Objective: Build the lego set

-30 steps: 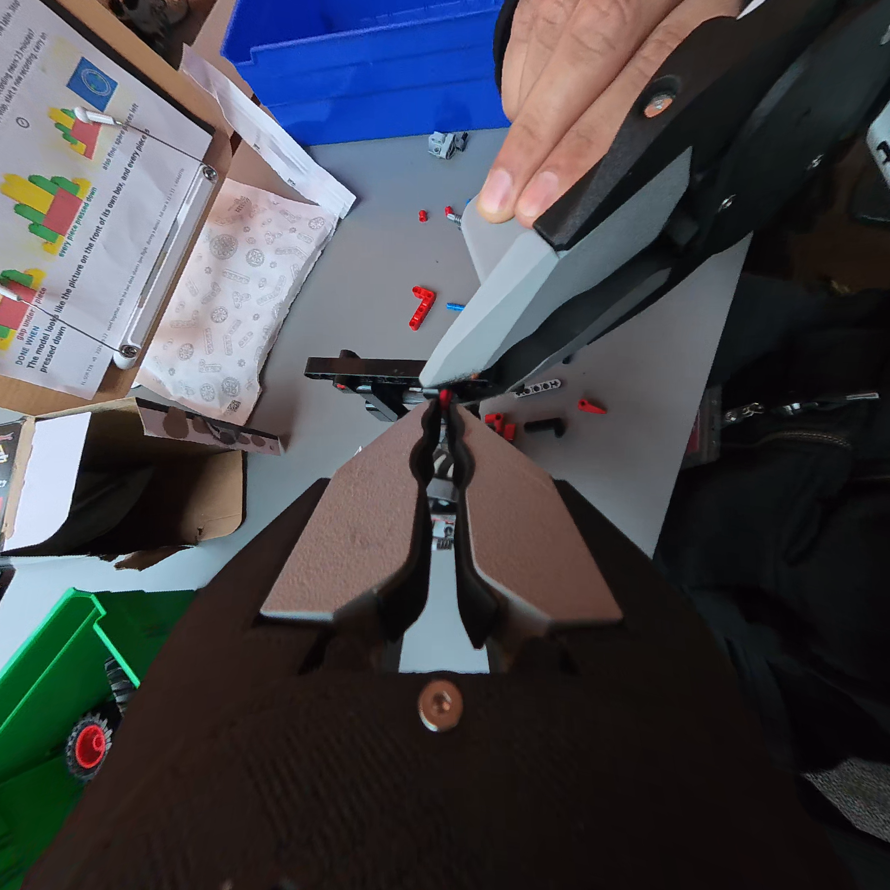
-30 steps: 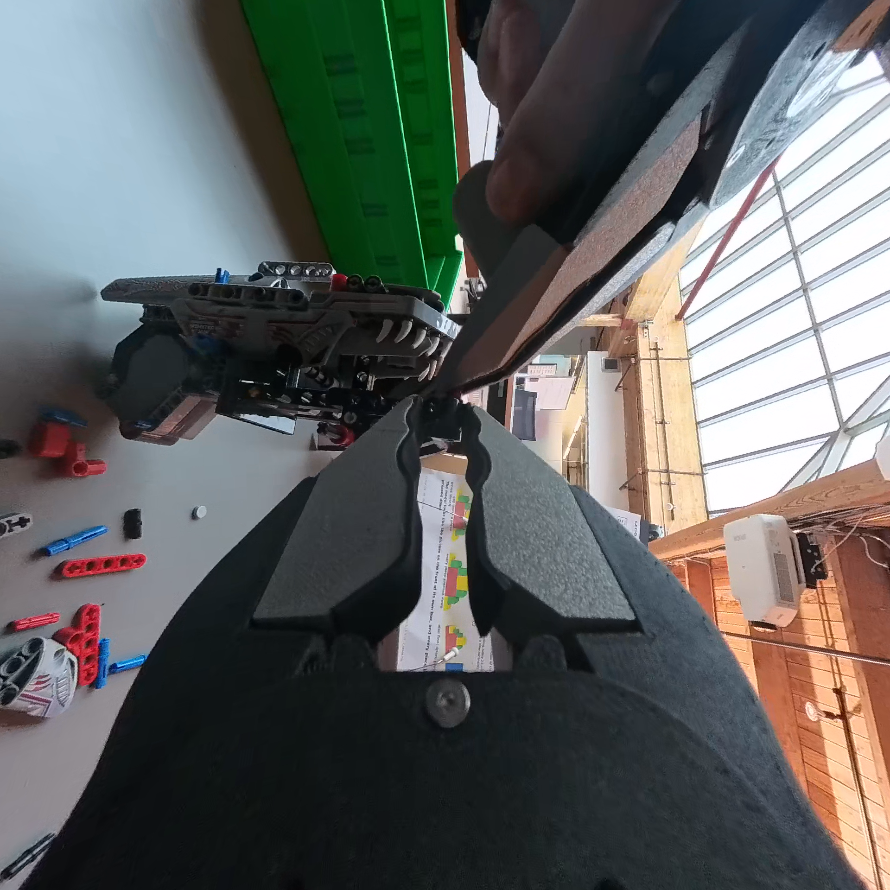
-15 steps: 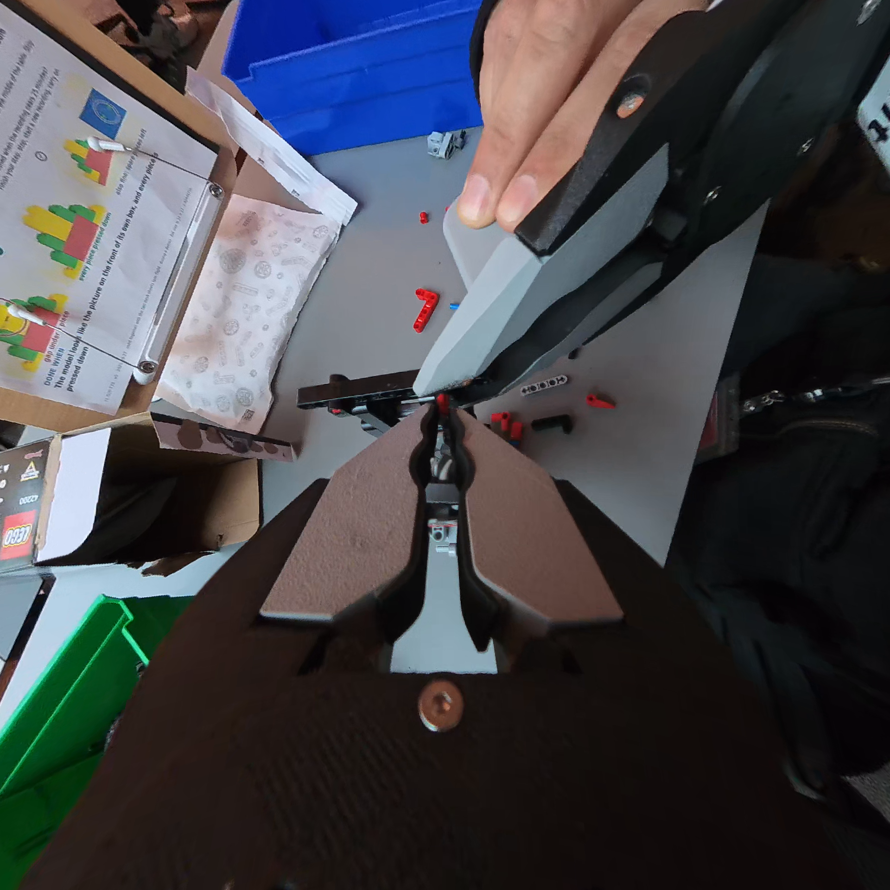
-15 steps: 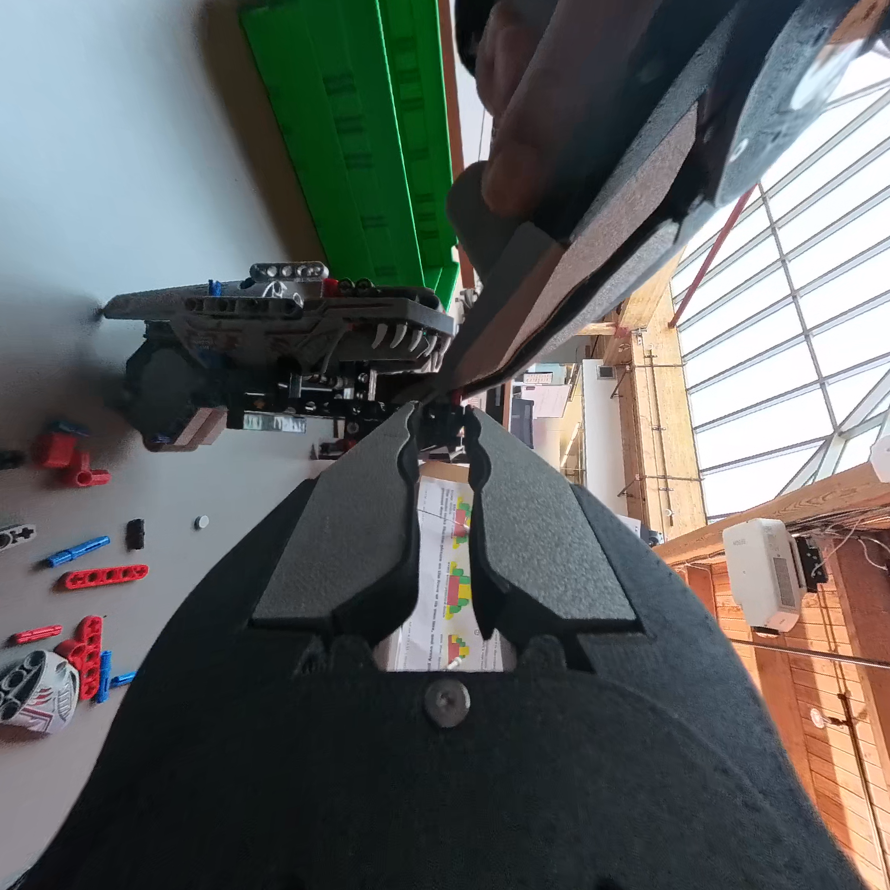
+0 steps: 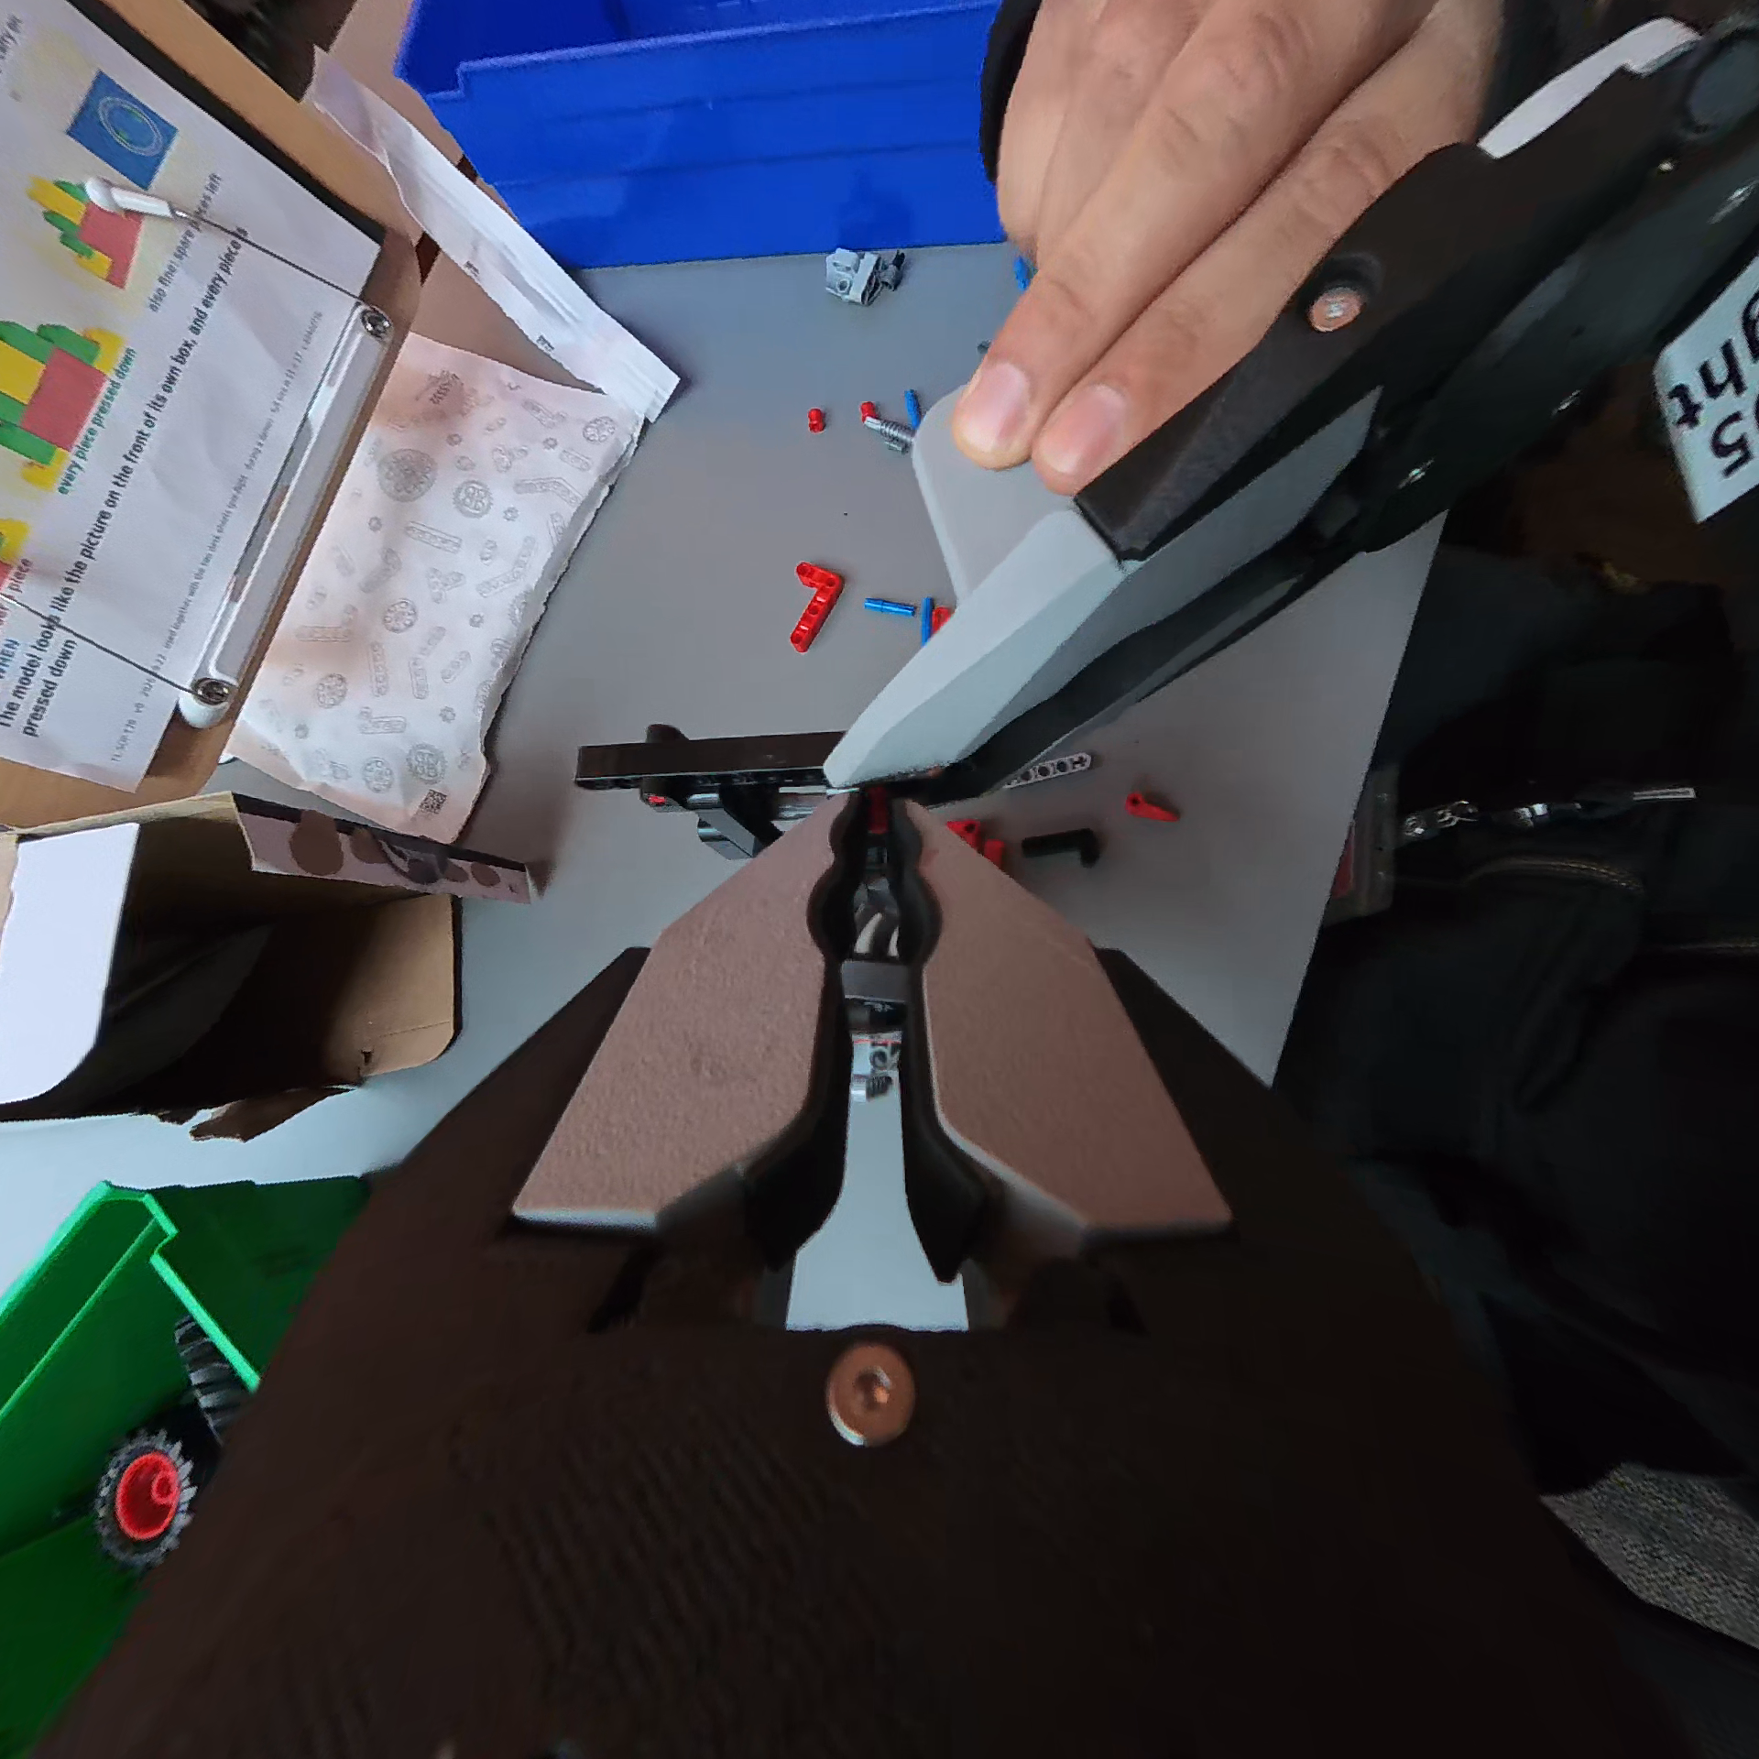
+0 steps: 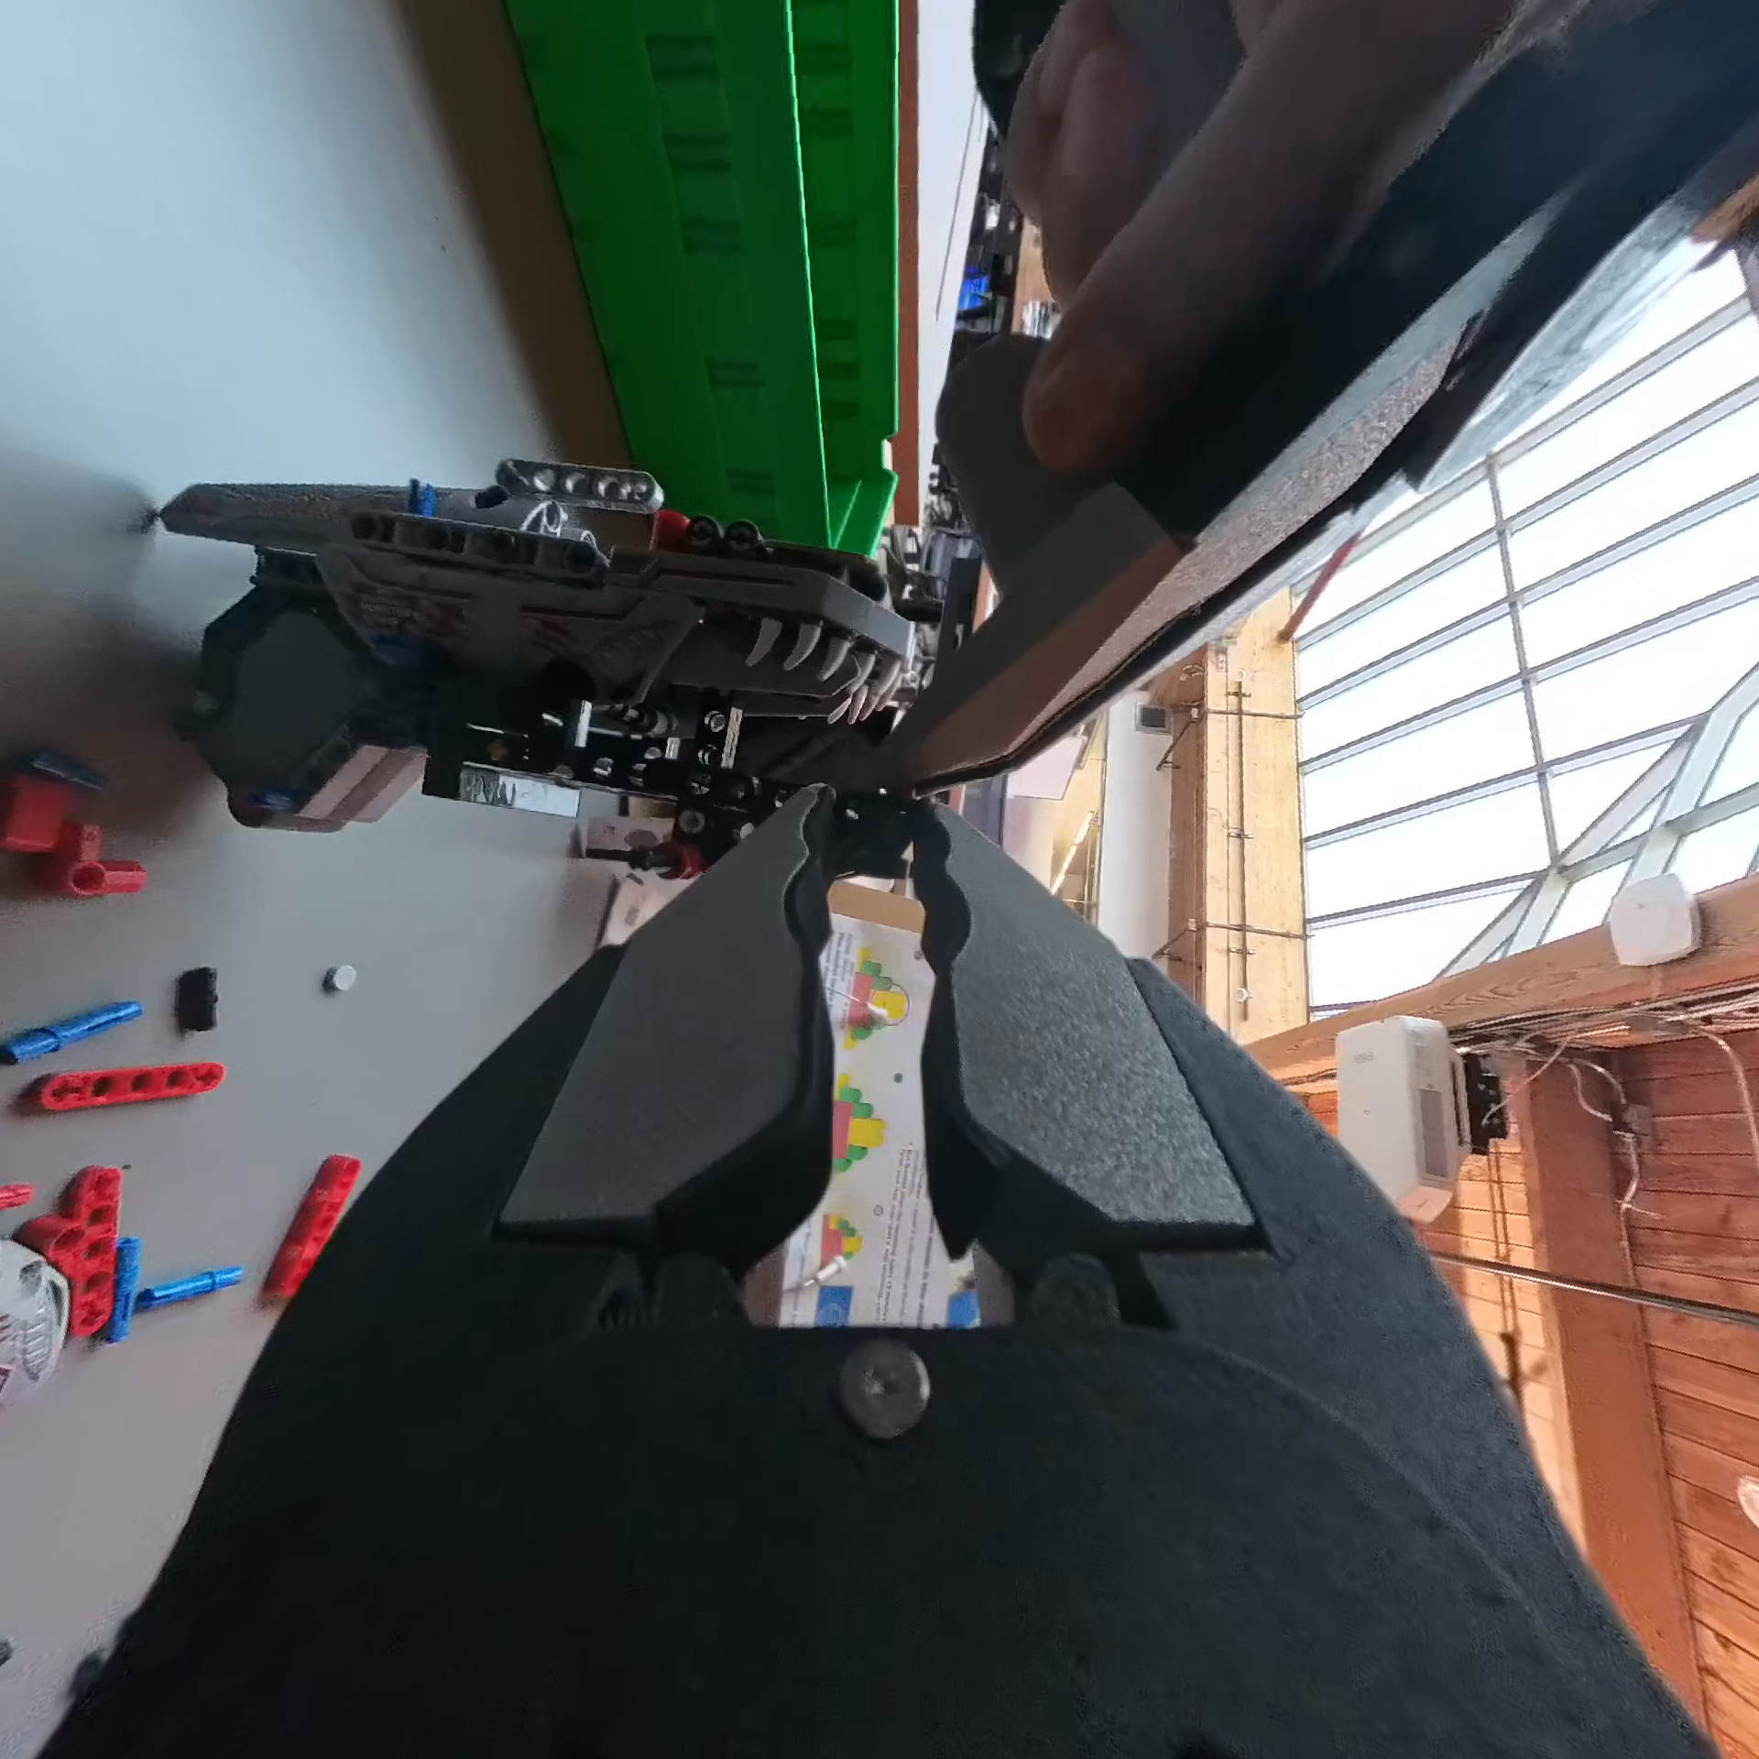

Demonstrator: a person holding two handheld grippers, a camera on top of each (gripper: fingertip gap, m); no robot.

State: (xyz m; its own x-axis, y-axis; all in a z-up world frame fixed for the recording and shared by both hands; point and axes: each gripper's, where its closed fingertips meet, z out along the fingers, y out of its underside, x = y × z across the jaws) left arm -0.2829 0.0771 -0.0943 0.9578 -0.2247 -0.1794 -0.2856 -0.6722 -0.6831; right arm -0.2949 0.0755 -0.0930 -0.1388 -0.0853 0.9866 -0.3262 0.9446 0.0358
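The left gripper (image 5: pixel 878 826) has its fingers pressed nearly together, pinching a small red piece (image 5: pixel 878 811) at their tips. The right gripper (image 6: pixel 864 826) meets it tip to tip, its own fingers narrowed onto a small black piece (image 6: pixel 864 830) that joins the lego model (image 6: pixel 533 657). The model, a dark grey and black build with white tooth-like parts, stands on the grey counter (image 6: pixel 238 286) just beside both sets of tips; in the left wrist view only its black beam (image 5: pixel 704 761) shows past the right gripper's grey finger. A hand (image 5: pixel 1171 219) rests on the right gripper's upper side. Loose red, blue and black pieces (image 6: pixel 128 1085) lie scattered on the counter near the model. Farther off sit a blue bin (image 5: pixel 704 124), a green bin (image 5: pixel 86 1333) holding a black wheel with a red hub (image 5: pixel 145 1504), an open cardboard box (image 5: pixel 238 961), a printed paper bag (image 5: pixel 419 609) and an instruction sheet (image 5: pixel 143 400) with coloured brick drawings.
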